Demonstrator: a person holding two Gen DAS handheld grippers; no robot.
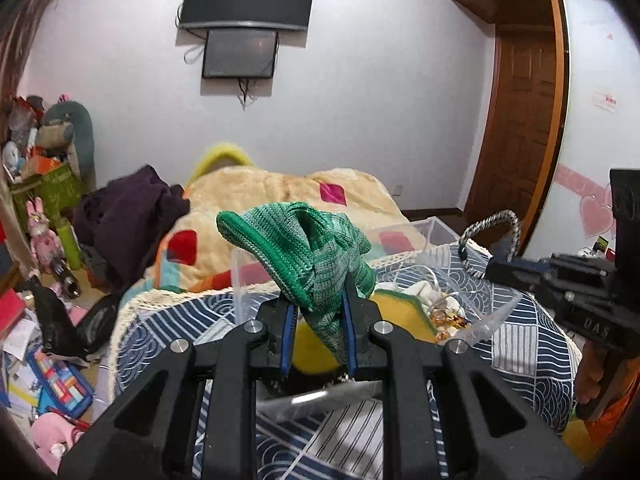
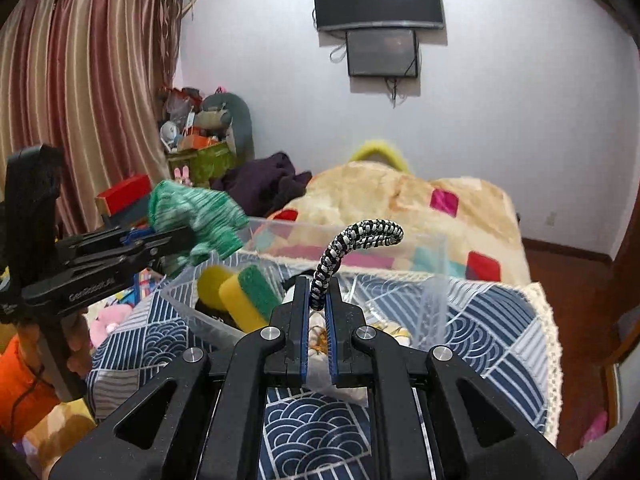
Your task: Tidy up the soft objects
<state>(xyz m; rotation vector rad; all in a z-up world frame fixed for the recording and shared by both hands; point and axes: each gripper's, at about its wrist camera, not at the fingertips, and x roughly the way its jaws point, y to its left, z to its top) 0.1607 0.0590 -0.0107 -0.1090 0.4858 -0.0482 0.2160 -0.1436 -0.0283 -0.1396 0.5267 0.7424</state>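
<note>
Your left gripper (image 1: 318, 312) is clamped on a green knit cloth (image 1: 304, 248). Your right gripper (image 2: 319, 308) is pinched narrow on a black-and-white braided cord (image 2: 360, 240).

Both items hang in the air over the clear plastic bin (image 2: 434, 264), which sits on the blue patterned cover (image 2: 500, 320). So the bin lies below and just ahead of both sets of jaws. My read is the drop is straight down, not a reach.

Neither gripper looks clearly nearer the bin. In the left view the right gripper (image 1: 492, 270) sits off to the right, well apart, so no clash looks likely.

The cloth is bunched, folded over itself above the fingers, with a tail trailing down between the jaws. Expect it to flop on release. The cord stands up from the jaws, then curls over to the right, stiff enough to hold its arc.

Yellow-and-green sponges (image 2: 244, 292) are already in the bin's left end; the rest of its contents can't be made out.
</note>
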